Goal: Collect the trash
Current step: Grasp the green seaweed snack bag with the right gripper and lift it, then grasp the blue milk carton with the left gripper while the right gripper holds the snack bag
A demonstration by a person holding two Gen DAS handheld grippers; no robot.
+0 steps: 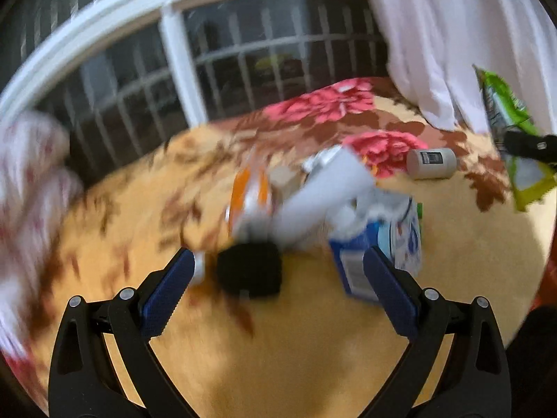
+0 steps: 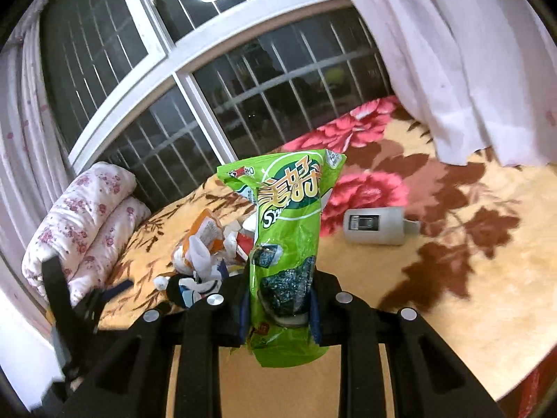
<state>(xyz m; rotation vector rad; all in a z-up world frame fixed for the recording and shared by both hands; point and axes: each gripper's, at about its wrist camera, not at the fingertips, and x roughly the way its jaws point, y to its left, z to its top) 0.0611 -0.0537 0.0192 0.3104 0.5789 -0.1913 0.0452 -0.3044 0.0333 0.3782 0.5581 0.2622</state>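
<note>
Right gripper point(image 2: 278, 308) clenched on green snack bag point(image 2: 287, 244), held upright above floral blanket point(image 2: 470, 296), long axis vertical; Chinese characters and letters "Sy" legible only in right wrist view. Left view, blurred, shows left gripper point(image 1: 278, 278) spread wide, holding nothing, over trash pile point(image 1: 313, 202): orange wrapper point(image 1: 249, 195), blue carton point(image 1: 355, 261). Grey bottle point(image 2: 376, 226) lies on side nearby

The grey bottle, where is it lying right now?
The grey bottle lies on its side on the floral blanket, right of the trash pile and below the white curtain.
</note>
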